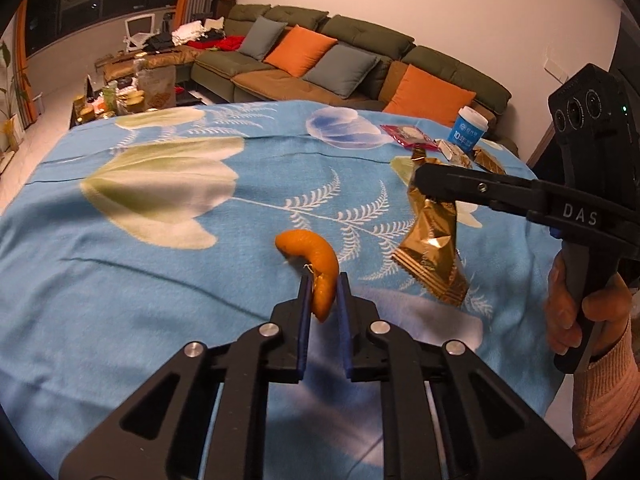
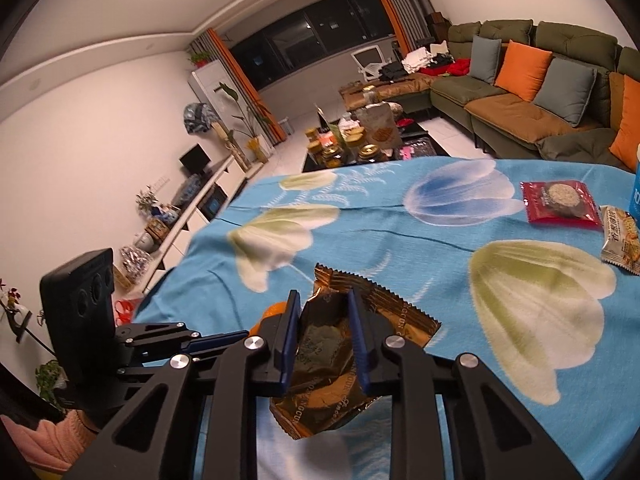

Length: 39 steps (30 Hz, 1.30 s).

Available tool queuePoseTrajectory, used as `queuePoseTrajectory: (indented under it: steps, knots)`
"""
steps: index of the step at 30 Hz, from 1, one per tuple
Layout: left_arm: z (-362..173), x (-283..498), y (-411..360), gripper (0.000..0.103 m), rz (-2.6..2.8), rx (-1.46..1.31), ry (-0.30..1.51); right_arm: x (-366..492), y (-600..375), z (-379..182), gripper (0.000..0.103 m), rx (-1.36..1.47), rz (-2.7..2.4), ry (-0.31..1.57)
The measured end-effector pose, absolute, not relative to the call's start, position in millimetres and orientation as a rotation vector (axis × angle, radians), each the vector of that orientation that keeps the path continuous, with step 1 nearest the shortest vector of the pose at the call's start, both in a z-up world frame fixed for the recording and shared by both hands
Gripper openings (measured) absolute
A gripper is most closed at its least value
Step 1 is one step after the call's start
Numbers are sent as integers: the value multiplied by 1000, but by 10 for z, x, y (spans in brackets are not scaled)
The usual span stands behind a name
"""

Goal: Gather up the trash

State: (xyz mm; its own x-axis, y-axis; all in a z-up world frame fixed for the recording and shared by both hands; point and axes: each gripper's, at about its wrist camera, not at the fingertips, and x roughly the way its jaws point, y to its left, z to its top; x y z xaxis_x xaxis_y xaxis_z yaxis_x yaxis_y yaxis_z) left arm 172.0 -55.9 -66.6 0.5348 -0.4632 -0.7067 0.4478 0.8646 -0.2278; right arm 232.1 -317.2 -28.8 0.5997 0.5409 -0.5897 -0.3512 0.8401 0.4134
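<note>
My left gripper [image 1: 323,282] is shut on a curled orange peel [image 1: 316,264] and holds it just above the blue flowered blanket [image 1: 140,280]. My right gripper [image 2: 323,302] is shut on a crumpled gold wrapper [image 2: 324,364], lifted off the blanket. In the left wrist view that wrapper [image 1: 434,248] hangs from the right gripper's fingers [image 1: 448,180]. A sliver of the peel [image 2: 268,314] shows behind the right gripper's left finger.
At the blanket's far right lie a red biscuit packet [image 2: 560,202], a pale snack packet [image 2: 622,240], more gold wrappers [image 1: 486,160] and a blue paper cup [image 1: 470,128]. A green sofa [image 1: 320,60] and a cluttered coffee table [image 2: 360,140] stand beyond.
</note>
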Motion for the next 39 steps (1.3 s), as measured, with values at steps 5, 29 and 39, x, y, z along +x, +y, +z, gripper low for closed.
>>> queuePoseTrajectory:
  steps: [5, 29, 39]
  knots:
    - [-571, 1557, -368, 11, -519, -36, 820, 2240, -3031, -228, 22, 257, 550, 745]
    - [-408, 1005, 187, 10, -429, -64, 772, 2074, -2674, -302, 22, 280, 616, 743]
    - [-586, 902, 222, 35, -390, -25, 800, 2117, -2518, -458, 29, 258, 614, 804]
